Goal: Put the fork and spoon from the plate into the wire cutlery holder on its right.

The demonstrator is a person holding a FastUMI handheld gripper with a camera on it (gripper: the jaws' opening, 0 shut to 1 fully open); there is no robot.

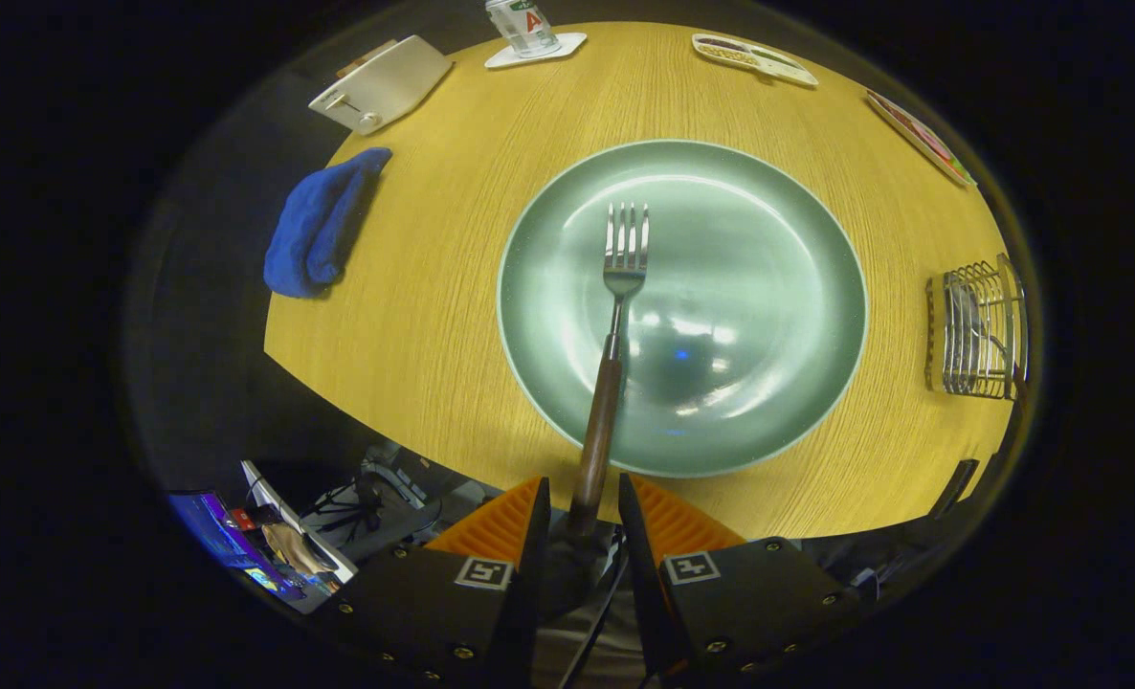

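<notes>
The fork (624, 260) lay on the green plate (778, 287) in the middle of the wooden table (433, 325). Its prongs pointed to the far side and its dark wooden handle ran back over the plate's near rim. It was the one piece of cutlery on the plate.

The gripper (584, 490) was at the near edge of the table with its jaws open. One finger stood on each side of the handle's near end, and a gap showed on both sides, so neither finger pressed on the handle.

The wire holder (977, 330) stood well to the right of the plate, near the table's right edge. Something pale and curved seemed to sit behind its wires and might have been the spoon, but it was too small to be sure.

The step in hand looked like taking hold of the fork. The next move called for closing the fingers squarely on the handle, which was already centred between them. After that the fork would need lifting clear of the rim and carrying right to the holder. The handle was smooth and round and could roll or tip in a loose grip, so a firm pinch would matter, and the holder's narrow top would need careful aim.
</notes>
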